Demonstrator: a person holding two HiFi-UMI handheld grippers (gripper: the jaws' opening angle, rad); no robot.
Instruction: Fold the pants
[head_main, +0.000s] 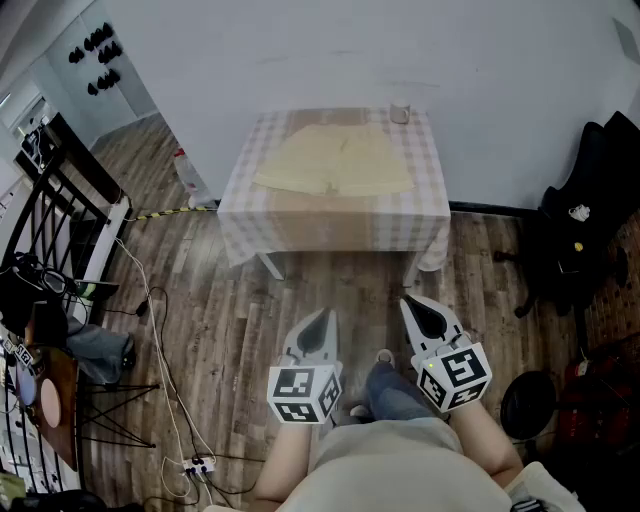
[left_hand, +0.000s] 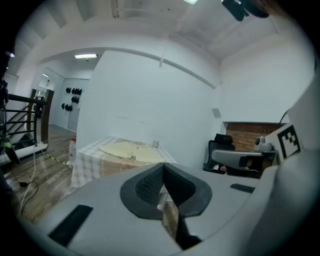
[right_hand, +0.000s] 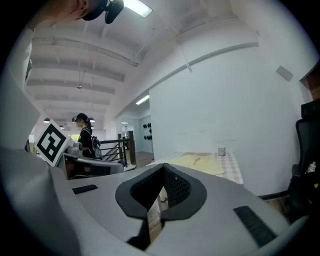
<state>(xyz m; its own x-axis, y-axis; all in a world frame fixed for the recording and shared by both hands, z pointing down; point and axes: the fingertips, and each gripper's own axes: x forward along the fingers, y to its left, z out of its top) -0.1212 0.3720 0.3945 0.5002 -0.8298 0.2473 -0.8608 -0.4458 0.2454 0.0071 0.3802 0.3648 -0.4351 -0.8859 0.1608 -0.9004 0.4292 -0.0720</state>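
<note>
Pants (head_main: 335, 160), pale yellow, lie spread flat on a table (head_main: 330, 225) draped in a checked cloth, upper centre of the head view, against a white wall. From this height the fabric looks soft and washed out. I cannot tell waistband from legs, nor whether any part is already folded over. A small pale cup (head_main: 400, 113) stands near the table's far right corner, just beyond the garment, too small for me to make out more. The cloth hangs low and hides most of the table's legs.

My left gripper (head_main: 322, 318) and right gripper (head_main: 414, 304) hover side by side at lower centre, over the wooden floor (head_main: 250, 320), well short of the table. Each has its jaws pressed together with nothing between them. The left gripper view and right gripper view confirm it, dark pads meeting in a thin seam. In both those views the grey gripper body fills the lower half of the frame, and the pants show only as a pale strip on the distant tabletop.

At the right edge a black chair (head_main: 590, 220) is cut off by the frame. A dark railing (head_main: 60, 200) and loose cables (head_main: 160, 400) crowd the left side. In the right gripper view a person (right_hand: 85, 135) stands at middle left, lower body hidden behind grey hardware.
</note>
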